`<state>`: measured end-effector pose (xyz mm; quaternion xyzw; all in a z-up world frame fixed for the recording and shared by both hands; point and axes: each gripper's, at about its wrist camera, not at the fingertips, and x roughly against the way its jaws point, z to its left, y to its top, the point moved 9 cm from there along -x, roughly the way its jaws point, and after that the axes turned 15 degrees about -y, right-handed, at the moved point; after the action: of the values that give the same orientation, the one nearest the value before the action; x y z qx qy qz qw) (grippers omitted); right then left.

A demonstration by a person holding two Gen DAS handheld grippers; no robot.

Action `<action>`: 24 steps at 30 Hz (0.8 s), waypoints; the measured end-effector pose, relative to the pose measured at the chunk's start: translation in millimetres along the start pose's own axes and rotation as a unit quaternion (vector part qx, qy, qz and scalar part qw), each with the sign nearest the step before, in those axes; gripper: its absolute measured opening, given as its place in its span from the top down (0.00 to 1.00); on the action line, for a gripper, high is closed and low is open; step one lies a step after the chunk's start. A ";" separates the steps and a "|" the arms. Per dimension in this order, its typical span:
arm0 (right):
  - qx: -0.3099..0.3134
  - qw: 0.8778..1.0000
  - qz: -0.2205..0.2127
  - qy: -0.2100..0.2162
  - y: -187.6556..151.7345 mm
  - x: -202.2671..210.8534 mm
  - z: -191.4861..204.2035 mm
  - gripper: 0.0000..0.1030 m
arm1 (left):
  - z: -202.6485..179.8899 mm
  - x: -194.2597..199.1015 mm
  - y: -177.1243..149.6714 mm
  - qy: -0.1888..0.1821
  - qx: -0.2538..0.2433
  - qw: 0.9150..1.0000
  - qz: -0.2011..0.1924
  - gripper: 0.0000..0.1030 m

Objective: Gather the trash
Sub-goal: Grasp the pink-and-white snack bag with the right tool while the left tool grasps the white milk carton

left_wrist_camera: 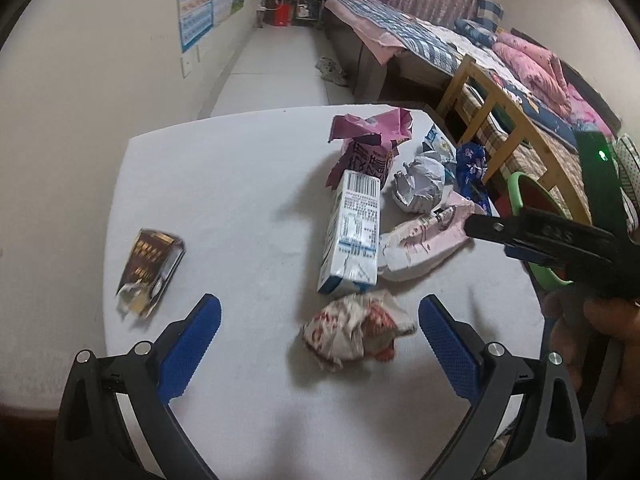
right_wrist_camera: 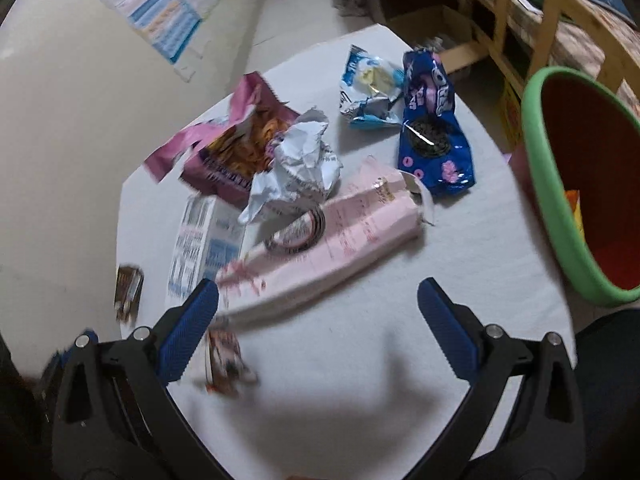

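Observation:
Trash lies scattered on a white table (left_wrist_camera: 224,184). A crumpled red-and-white wrapper (left_wrist_camera: 356,330) sits just ahead of my left gripper (left_wrist_camera: 320,320), which is open and empty. Beyond it lie a blue-and-white carton (left_wrist_camera: 354,232), a pale pink packet (left_wrist_camera: 424,240), a white paper ball (left_wrist_camera: 420,180), a torn pink bag (left_wrist_camera: 368,140) and a brown box (left_wrist_camera: 150,272) at the left. My right gripper (right_wrist_camera: 318,300) is open above the table, its fingers straddling the near end of the pink packet (right_wrist_camera: 340,232). A blue cookie bag (right_wrist_camera: 434,128) and a light blue wrapper (right_wrist_camera: 368,88) lie farther back.
A bin with a green rim (right_wrist_camera: 560,208) and red inside stands off the table's right edge. A wooden bed frame (left_wrist_camera: 500,120) runs behind it. A cardboard box (right_wrist_camera: 432,28) sits on the floor past the table. The wall (left_wrist_camera: 80,120) is close on the left.

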<state>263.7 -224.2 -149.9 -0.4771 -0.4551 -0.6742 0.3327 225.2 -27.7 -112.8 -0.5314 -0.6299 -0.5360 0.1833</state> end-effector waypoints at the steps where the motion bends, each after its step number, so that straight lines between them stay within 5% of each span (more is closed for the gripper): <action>1: -0.010 1.000 0.004 -0.007 2.1 -6.2 2.2 0.05 | 0.5 -8.2 2.6 0.000 -0.004 1.000 0.008 0.08; 12: -0.064 0.996 0.045 -0.033 9.4 -44.8 6.5 0.06 | -7.2 -59.9 19.8 -0.004 -0.051 0.997 0.053 0.09; 18: -0.041 0.998 0.040 -0.034 12.1 -43.7 12.2 0.35 | 1.3 -75.2 20.1 -0.011 -0.043 0.997 0.070 0.18; 24: -0.015 0.998 0.049 -0.030 9.2 -43.7 7.3 0.42 | 8.2 -89.2 18.4 -0.011 -0.031 0.996 0.082 0.25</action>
<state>288.5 -220.1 -187.6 -0.5240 -0.4305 -0.6494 0.3441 276.7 -65.3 -178.4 -0.5923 -0.5694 -0.5328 0.2028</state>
